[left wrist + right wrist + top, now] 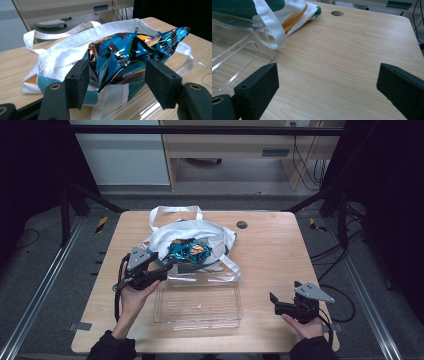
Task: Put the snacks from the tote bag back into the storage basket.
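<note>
Black jaws of the left gripper [117, 82] are standing apart on either side of the blue crisp packet [130, 57], which is sticking out of the mouth of the white tote bag [62, 52]; the pads are flanking the foil without pressing it, and nothing is clenched. Just in front of the bag, the clear plastic tray [197, 307] is lying on the wooden table [280, 255], its far rim tucked against the bag's fabric and one strap [270, 27] drooping over its edge. Over at the table's near right corner, the right gripper [276, 301] is resting with jaws released and wide, facing bare wood, well apart from the bag.
</note>
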A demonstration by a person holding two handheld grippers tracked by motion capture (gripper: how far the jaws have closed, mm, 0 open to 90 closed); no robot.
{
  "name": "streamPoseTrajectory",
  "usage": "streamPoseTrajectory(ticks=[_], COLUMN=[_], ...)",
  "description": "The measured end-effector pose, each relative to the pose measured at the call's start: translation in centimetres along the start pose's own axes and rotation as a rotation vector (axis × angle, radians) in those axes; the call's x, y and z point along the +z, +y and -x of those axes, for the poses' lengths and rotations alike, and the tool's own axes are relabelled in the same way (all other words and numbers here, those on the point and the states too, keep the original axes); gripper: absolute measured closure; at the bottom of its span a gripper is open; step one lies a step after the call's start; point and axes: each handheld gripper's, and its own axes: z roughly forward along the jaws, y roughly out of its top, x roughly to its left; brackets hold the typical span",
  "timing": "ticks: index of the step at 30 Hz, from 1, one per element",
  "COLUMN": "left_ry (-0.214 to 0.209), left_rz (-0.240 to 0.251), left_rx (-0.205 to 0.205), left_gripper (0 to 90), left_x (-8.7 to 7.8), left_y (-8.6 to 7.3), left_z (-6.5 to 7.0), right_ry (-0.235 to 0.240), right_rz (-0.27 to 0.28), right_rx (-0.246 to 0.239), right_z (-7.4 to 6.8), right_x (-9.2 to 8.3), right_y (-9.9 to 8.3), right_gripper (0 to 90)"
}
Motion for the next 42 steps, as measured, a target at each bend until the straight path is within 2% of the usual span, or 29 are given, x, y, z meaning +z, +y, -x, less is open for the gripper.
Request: streamPoseTrajectory(ticks=[12, 24, 30, 32, 42], left_ry=[0.040, 0.039, 0.025, 0.026, 0.011], left_rz=[-0.046, -0.055, -0.031, -0.032, -0.044], left_rx=[0.018, 0.041, 0.017, 0.017, -0.031], left_gripper=[40.4, 53.4, 64.6, 68.8, 83.5], left_x=[1.3, 2.3, 2.5, 2.6, 2.5], left_y=[-0.8, -0.7, -0.4, -0.4, -0.4], left_z=[-0.3, -0.1, -0.2, -0.3, -0.4], right_ry=[0.001, 0.000, -0.001, -0.001, 0.000], right_rz=[-0.011, -0.017, -0.018, -0.019, -0.020], right_rx=[0.003, 0.003, 0.006, 0.005, 0.001], right_z=[0.0, 0.1, 0.1, 0.1, 0.0], right_x=[0.1, 0.2, 0.3, 0.3, 0.4], right_y=[-0.1, -0.1, -0.1, -0.1, -0.1], right_gripper=[4.5, 4.5, 4.5, 4.5, 4.5])
